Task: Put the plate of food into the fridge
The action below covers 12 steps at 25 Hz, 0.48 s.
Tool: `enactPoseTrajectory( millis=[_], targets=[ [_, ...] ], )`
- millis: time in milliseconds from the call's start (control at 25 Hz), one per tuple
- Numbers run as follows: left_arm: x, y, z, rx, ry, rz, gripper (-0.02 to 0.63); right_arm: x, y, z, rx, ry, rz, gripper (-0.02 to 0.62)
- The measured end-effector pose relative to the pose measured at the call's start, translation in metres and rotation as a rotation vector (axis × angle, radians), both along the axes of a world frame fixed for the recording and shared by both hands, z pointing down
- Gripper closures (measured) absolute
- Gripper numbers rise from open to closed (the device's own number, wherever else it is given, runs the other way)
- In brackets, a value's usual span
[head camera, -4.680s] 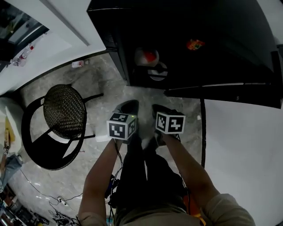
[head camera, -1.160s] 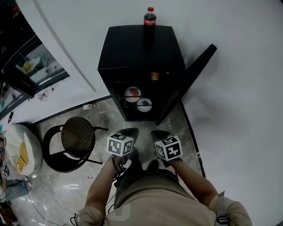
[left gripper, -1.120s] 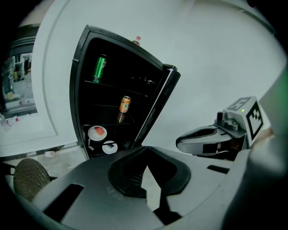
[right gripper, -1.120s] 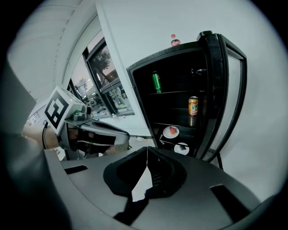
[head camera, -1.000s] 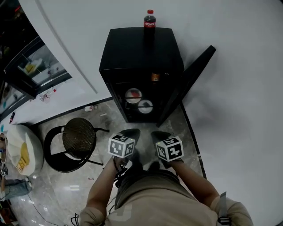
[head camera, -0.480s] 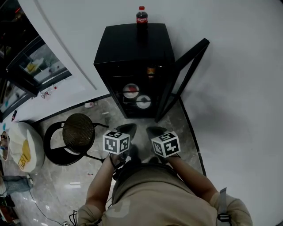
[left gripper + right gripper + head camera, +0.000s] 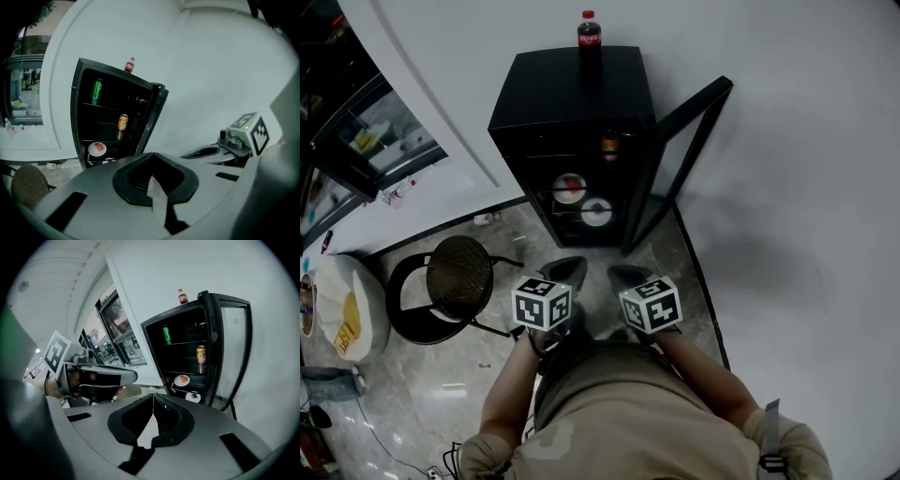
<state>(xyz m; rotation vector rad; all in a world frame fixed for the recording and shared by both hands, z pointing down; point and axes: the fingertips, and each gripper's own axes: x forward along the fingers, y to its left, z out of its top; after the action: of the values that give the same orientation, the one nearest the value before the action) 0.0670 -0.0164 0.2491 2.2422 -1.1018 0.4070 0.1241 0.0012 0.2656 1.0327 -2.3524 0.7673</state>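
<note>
The black mini fridge stands against the white wall with its glass door swung open to the right. On its lower shelves sit a white plate with red food and a second plate. Both are visible in the right gripper view, the red-food plate and the other plate. The left gripper view shows the red-food plate. My left gripper and right gripper hang side by side in front of the fridge, well short of it. Both are shut and empty.
A cola bottle stands on the fridge top. An orange can and a green can sit on the upper shelves. A black round chair stands at the left, beside a white bag.
The view has drawn back from the fridge, which now sits higher and smaller in the picture. Both grippers stay shut and side by side.
</note>
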Motion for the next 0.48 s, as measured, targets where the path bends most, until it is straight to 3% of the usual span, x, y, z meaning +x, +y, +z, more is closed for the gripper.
enactPoseTrajectory(
  millis=[240,360,480],
  targets=[
    [0.001,0.013,-0.013,0.071,-0.056,0.002,0.595,0.003,0.006,0.001,-0.066,-0.064,0.018,0.574],
    [-0.011,0.012,-0.033,0.151,-0.013,-0.077,0.595,-0.007,0.009,0.000,-0.106,-0.111,0.002,0.574],
    [-0.025,0.016,-0.042,0.174,-0.019,-0.124,0.595,-0.018,0.013,-0.002,-0.111,-0.115,-0.025,0.574]
  ],
)
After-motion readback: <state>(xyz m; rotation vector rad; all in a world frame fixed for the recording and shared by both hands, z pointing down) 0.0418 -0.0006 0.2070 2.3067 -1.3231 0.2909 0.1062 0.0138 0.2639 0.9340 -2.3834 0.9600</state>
